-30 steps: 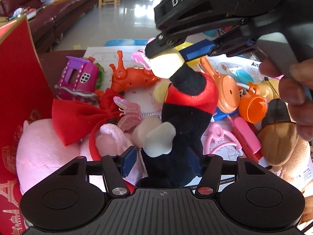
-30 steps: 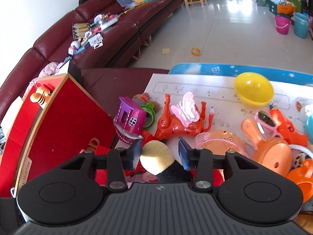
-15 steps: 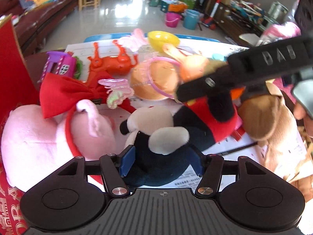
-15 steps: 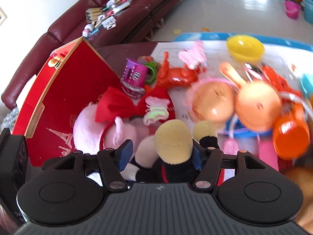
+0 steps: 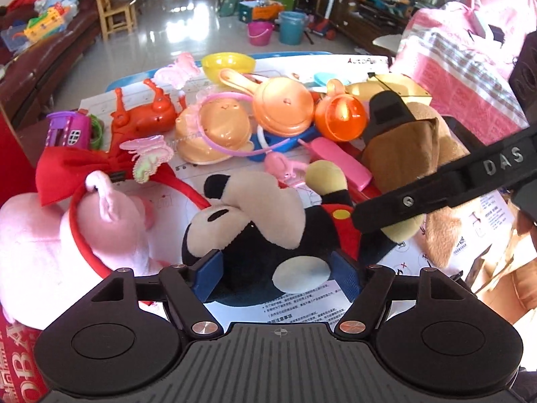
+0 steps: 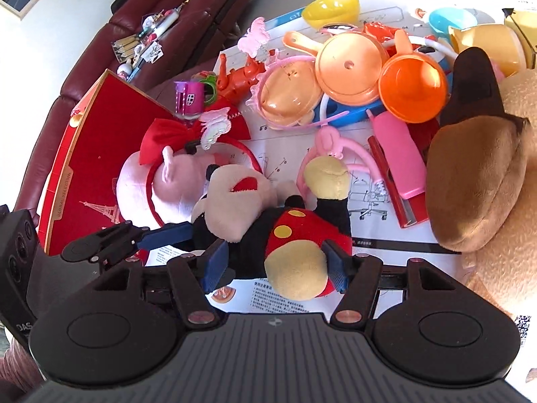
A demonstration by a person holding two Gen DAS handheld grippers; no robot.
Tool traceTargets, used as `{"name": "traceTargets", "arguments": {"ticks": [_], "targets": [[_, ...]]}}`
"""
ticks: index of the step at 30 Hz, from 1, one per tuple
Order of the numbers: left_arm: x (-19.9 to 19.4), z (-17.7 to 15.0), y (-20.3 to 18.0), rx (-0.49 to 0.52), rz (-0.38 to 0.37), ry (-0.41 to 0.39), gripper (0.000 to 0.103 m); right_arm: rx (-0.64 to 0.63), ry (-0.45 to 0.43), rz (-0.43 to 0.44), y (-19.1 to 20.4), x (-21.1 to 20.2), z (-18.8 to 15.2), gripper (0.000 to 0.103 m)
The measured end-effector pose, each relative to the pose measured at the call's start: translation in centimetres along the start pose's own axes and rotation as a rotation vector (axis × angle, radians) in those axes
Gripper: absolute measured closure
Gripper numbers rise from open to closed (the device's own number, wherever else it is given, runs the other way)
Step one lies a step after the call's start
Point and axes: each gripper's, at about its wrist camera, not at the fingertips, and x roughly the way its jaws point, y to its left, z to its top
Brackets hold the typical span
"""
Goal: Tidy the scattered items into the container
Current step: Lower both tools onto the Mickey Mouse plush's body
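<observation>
Right wrist view: both claws, left claw (image 5: 275, 273) and right claw (image 6: 273, 263), clamp the mouse plush (image 6: 268, 221) beside the red box (image 6: 87, 154).

Both grippers (image 5: 278, 270) (image 6: 273, 265) clamped tight

The surface (image 6: 412, 3) has a blue rim and is covered by white printed sheets (image 6: 285, 164). Toys crowd it: a yellow bowl (image 6: 330, 5) at the far edge, an orange horse (image 5: 144, 117), a purple house (image 5: 67, 131), two peach pans (image 6: 349, 63), an orange cup (image 6: 412, 90), a pink bar (image 6: 399, 154) and a brown plush (image 6: 476, 181). A mouse plush (image 6: 268, 215) lies on the near sheets, touching a pink plush (image 5: 50, 235) that wears a red bow (image 5: 70, 171). A red box (image 6: 87, 154) stands open at the left edge.
</observation>
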Motion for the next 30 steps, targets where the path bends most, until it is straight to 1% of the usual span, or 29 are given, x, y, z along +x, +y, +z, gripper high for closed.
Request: {"name": "traceTargets", "arguments": {"ticks": [4, 8, 12, 16, 19, 22, 25, 30], "targets": [[-0.4, -0.4, 2.0, -0.083, 0.012, 0.002, 0.022, -0.027, -0.002, 0.036, 0.7, -0.3, -0.2, 0.036], [-0.8, -1.7, 3.0, -0.102, 0.048, 0.009, 0.021, -0.036, 0.006, 0.050, 1.0, -0.2, -0.5, 0.036], [-1.0, -2.7, 4.0, -0.136, 0.058, 0.020, 0.021, -0.048, -0.008, 0.041, 1.1, -0.9, -0.6, 0.035], [-1.0, -2.7, 4.8, -0.166, 0.083, 0.009, 0.021, -0.032, -0.036, 0.017, 0.8, -1.3, -0.3, 0.034], [-0.9, -2.8, 5.1, -0.170, 0.120, 0.010, 0.021, -0.036, -0.031, -0.015, 0.8, -0.8, -0.6, 0.034], [-0.5, -2.9, 5.6, -0.170, 0.163, 0.031, 0.024, -0.045, -0.020, -0.045, 0.8, -0.3, -0.9, 0.034], [-0.3, -2.7, 5.9, -0.179, 0.148, 0.035, 0.025, -0.043, -0.015, -0.081, 0.6, 0.1, -0.9, 0.034], [0.3, -2.3, 5.0, -0.146, 0.139, 0.034, 0.025, -0.053, -0.047, -0.089, 1.3, 0.1, 0.0, 0.034]]}}
